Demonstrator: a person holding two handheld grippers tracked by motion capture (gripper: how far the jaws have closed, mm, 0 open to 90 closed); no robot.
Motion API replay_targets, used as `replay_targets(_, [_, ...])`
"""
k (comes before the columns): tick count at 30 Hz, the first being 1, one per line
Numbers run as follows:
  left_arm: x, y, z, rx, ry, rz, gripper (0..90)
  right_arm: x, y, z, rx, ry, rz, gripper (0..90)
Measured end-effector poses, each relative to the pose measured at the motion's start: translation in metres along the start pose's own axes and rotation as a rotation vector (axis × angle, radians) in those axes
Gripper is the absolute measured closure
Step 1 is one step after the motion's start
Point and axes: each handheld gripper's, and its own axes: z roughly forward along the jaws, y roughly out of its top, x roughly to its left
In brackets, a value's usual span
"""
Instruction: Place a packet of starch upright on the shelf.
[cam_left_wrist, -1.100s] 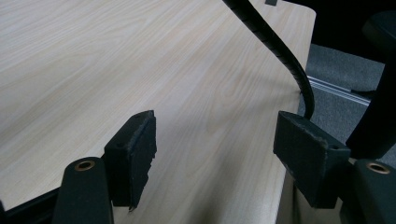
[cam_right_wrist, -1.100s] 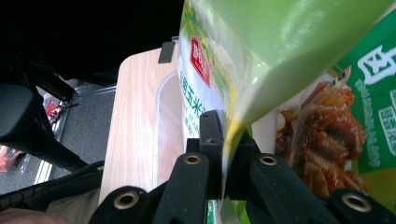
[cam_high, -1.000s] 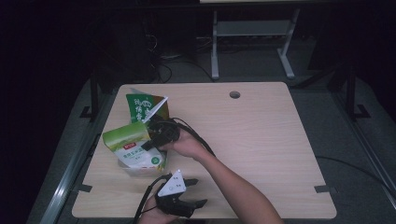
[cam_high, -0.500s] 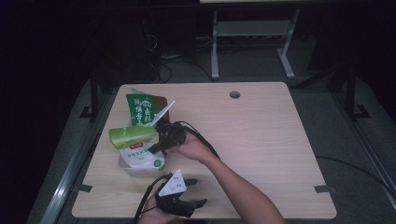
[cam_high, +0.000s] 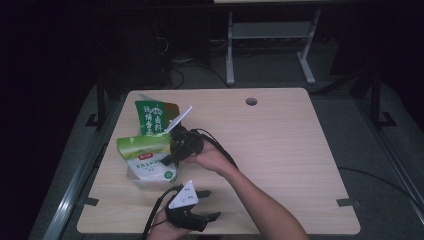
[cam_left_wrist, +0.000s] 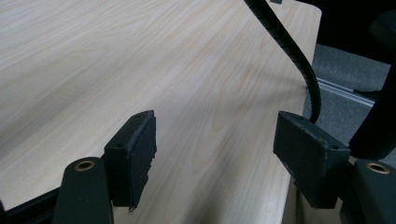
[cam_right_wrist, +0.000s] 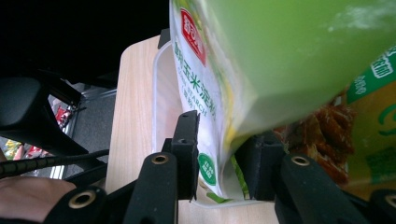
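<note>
A green-and-white starch pouch (cam_high: 145, 150) stands in a clear plastic tub (cam_high: 142, 182) at the table's left. My right gripper (cam_high: 169, 152) reaches it from the right. In the right gripper view the pouch (cam_right_wrist: 280, 60) hangs down between the jaws of that gripper (cam_right_wrist: 217, 163). The jaws have just been opening and now straddle the pouch's lower edge without pinching it. The tub's rim (cam_right_wrist: 156, 93) runs behind the left jaw. My left gripper (cam_high: 212, 205) rests near the table's front edge, open and empty, its jaws (cam_left_wrist: 215, 158) over bare wood.
A dark green and orange snack pouch (cam_high: 154, 117) stands just behind the tub, and it also appears at the right gripper view's right edge (cam_right_wrist: 369, 140). A cable (cam_left_wrist: 289, 51) trails over the table (cam_high: 280, 150). A round cable hole (cam_high: 251, 101) lies at the back.
The right gripper and the starch pouch have shifted slightly right and the pouch now stands straighter in the tub. The left gripper has stayed put.
</note>
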Motion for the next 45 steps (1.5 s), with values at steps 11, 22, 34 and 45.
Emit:
replay_targets(11, [0.004,0.0,-0.002,0.001,0.012,-0.004,29.6,0.003,-0.007,-0.021,-0.039,-0.018,-0.006,59.6])
replay_targets(22, [0.008,0.0,-0.005,0.0,0.025,-0.008,29.4,-0.003,-0.026,-0.058,-0.079,-0.086,0.034,53.9])
replay_targets(34, [0.011,0.0,-0.008,-0.003,0.037,-0.008,29.4,-0.009,-0.055,-0.096,-0.101,-0.146,0.098,47.4])
replay_targets(45, [0.013,0.0,-0.009,-0.006,0.045,-0.006,29.4,-0.011,-0.085,-0.12,-0.133,-0.192,0.166,40.4])
